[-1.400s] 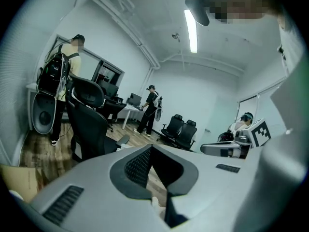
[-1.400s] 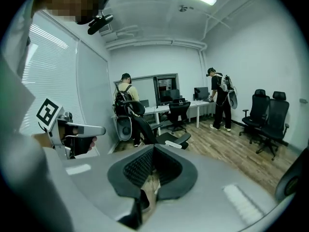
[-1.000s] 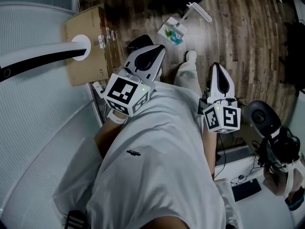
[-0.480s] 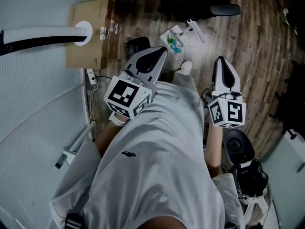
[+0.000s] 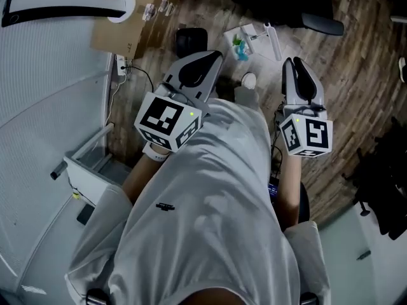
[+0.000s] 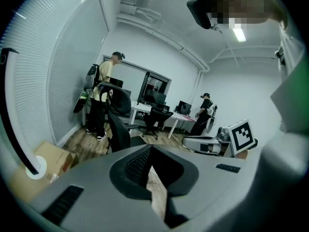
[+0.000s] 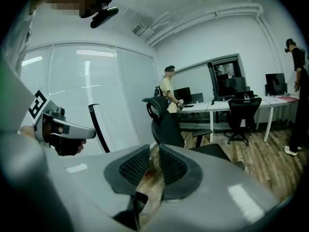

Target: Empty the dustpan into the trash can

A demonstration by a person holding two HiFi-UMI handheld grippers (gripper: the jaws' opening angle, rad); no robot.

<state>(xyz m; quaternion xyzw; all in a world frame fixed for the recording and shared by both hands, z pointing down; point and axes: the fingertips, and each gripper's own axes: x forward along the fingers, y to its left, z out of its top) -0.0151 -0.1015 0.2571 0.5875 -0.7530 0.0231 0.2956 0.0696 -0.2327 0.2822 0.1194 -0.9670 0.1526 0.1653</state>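
White dustpan [image 5: 235, 37] – long axis crosswise, handle [image 5: 272, 40] rightward.

The room is evenly lit, with no hard shadows. In the left gripper view a ceiling strip light [image 6: 239, 34] glares white. In the right gripper view the window blinds [image 7: 72, 95] look pale and carry bright streaks. The head view is dimmer: the wooden floor [image 5: 356, 107] is dark, and a white shirt [image 5: 210, 221] stands out pale. All views bulge like a fisheye, bending lines near the edges. Both gripper views have black corners and a soft, unfocused foreground.
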